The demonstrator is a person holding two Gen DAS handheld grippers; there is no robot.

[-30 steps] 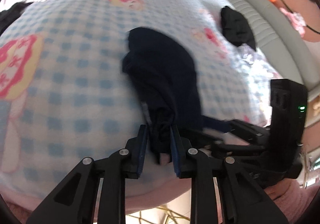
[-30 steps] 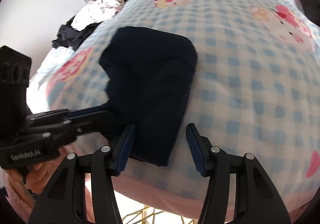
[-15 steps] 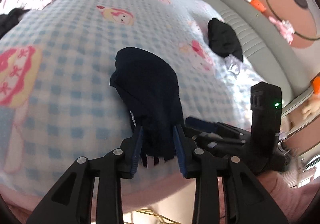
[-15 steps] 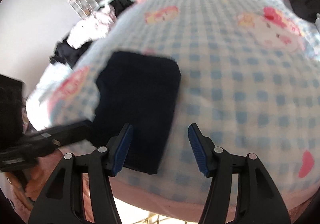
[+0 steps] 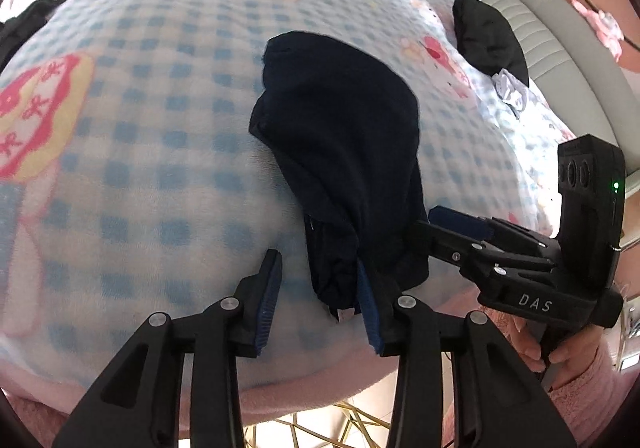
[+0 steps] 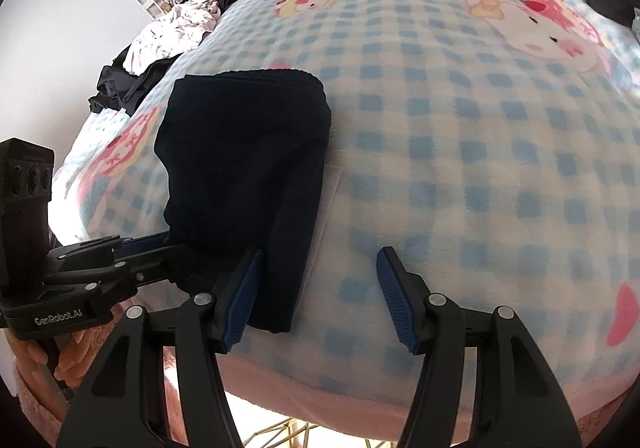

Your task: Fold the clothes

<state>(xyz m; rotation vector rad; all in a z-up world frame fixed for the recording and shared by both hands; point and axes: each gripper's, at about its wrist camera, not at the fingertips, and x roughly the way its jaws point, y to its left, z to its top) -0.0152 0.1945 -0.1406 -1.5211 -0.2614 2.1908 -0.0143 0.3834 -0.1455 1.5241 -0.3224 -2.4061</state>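
Note:
A dark navy folded garment (image 5: 340, 151) lies on a blue-checked cartoon blanket (image 5: 160, 127) near its front edge. My left gripper (image 5: 318, 300) straddles the garment's bunched near end; its jaws are opening. The cloth rests against the right pad (image 5: 368, 308), while the left pad stands clear of it. In the right wrist view, the same garment (image 6: 244, 155) has its near right corner between the jaws of my right gripper (image 6: 320, 298), which is open and wide. Each gripper also shows from the side in the other view: the right gripper (image 5: 448, 234) and the left gripper (image 6: 152, 248).
A black garment (image 5: 488, 39) lies at the blanket's far right, beside a grey padded headboard (image 5: 540, 27). A pile of pale and dark clothes (image 6: 176, 27) sits at the far left. The pink blanket hem (image 6: 360, 380) marks the front edge. A hand in a pink sleeve (image 5: 572, 380) holds the right gripper.
My left gripper's jaws have spread apart and let go of the garment's bunched end, which they pinched a second ago. The right gripper has stayed open beside it.

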